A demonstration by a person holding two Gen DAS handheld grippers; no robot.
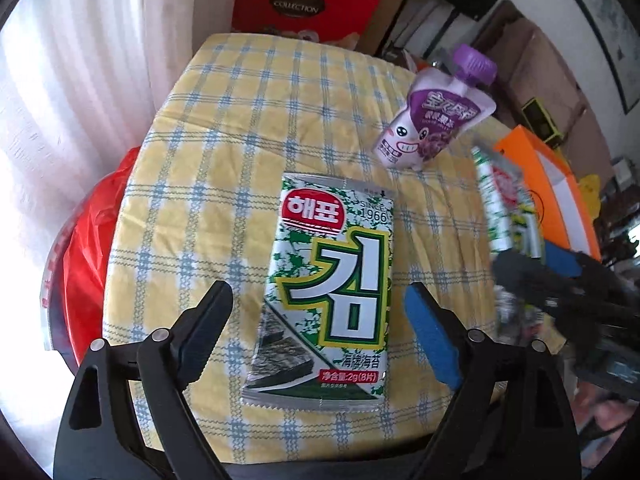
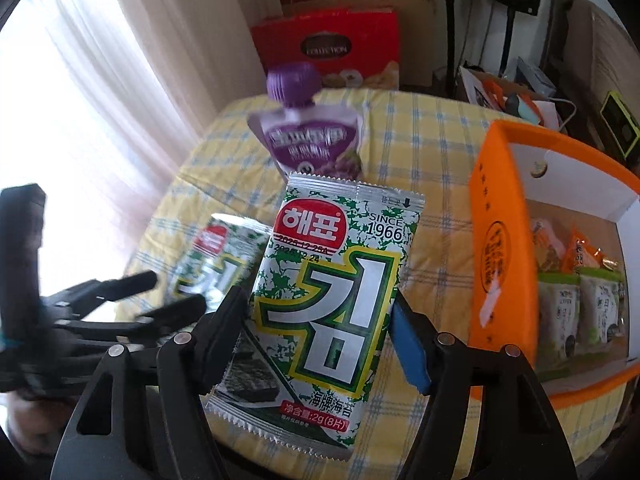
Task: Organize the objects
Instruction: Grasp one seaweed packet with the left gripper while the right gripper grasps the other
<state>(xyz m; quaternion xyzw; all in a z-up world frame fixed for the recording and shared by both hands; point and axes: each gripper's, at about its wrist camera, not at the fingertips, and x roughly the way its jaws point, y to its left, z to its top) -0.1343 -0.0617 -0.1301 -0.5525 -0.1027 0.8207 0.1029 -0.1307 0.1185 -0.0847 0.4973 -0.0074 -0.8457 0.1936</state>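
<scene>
The right hand-held gripper (image 2: 316, 332) pinches a light, crinkly, slippery green-and-white foil seaweed packet (image 2: 320, 304) across its flat sides; the left hand-held gripper (image 1: 318, 312) gapes empty over another.

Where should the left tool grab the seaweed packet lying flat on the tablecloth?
Across its two long edges near the middle, coming down from above. The seaweed packet lies flat and thin on the tablecloth, lengthwise between the open fingers of the left tool, so probably only the long edges offer purchase.

Both wrist views steeply downward, close over the shared checked tablecloth (image 1: 280, 100) (image 2: 440, 152).
</scene>
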